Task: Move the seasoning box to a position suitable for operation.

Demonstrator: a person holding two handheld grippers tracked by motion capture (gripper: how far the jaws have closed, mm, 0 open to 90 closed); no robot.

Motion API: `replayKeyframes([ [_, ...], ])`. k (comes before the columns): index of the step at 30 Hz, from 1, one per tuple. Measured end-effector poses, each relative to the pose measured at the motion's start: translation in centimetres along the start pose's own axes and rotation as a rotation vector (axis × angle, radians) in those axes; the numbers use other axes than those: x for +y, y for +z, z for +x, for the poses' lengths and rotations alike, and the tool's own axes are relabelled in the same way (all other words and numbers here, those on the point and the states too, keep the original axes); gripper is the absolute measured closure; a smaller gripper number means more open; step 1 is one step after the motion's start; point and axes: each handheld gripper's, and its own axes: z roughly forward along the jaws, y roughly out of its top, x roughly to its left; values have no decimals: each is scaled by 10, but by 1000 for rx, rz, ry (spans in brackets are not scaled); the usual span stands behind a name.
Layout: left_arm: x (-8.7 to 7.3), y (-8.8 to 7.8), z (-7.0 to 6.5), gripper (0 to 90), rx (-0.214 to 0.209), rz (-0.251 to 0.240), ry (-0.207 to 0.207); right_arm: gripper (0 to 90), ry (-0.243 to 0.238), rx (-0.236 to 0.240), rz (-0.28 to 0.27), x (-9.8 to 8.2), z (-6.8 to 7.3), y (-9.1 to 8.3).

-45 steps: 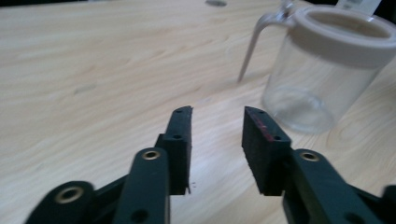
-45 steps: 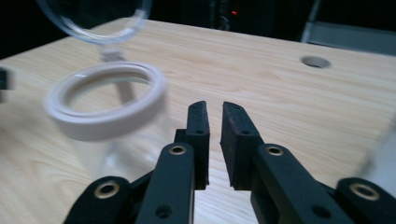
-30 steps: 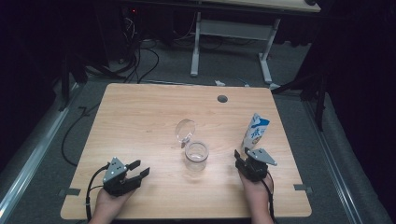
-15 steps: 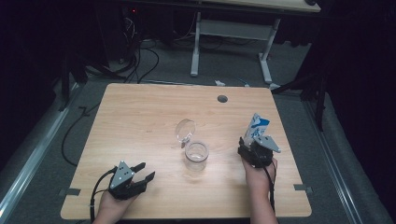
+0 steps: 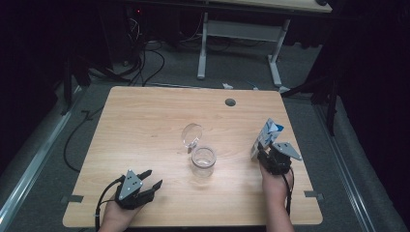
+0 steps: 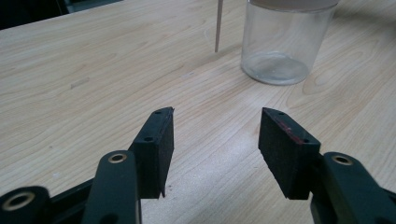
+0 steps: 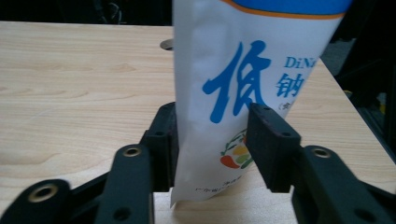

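Observation:
A clear glass jar (image 5: 203,161) stands open near the middle of the wooden table (image 5: 145,121), and its round lid (image 5: 191,135) leans upright just behind it. In the left gripper view the jar (image 6: 285,39) is ahead and to the right of the jaws. My left gripper (image 5: 149,182) (image 6: 215,149) rests open near the front left edge with nothing between its jaws. My right gripper (image 5: 261,155) (image 7: 212,135) is shut on a white pouch with blue print (image 5: 267,137) (image 7: 243,70), held upright at the right of the jar.
A round cable hole (image 5: 230,102) sits in the table's far side. Beyond the table are a white desk frame (image 5: 237,34) and cables on the floor (image 5: 145,53). Tape marks (image 5: 71,198) lie at the front corners.
My right gripper has carried the pouch forward and slightly left, closer to the jar. My left gripper has shifted a little right along the front edge, staying open.

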Motion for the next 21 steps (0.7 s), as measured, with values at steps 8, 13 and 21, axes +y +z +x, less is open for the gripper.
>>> replayKeyframes([
  [8,0,-1,1,456,0,-5,-1,685,-34,-6,10,2,1,-2],
  [13,-1,-2,3,452,-6,-6,-5,848,-43,11,17,6,0,1],
  [21,-1,-3,7,453,-10,-10,-24,874,-67,-3,26,6,-10,-4],
])
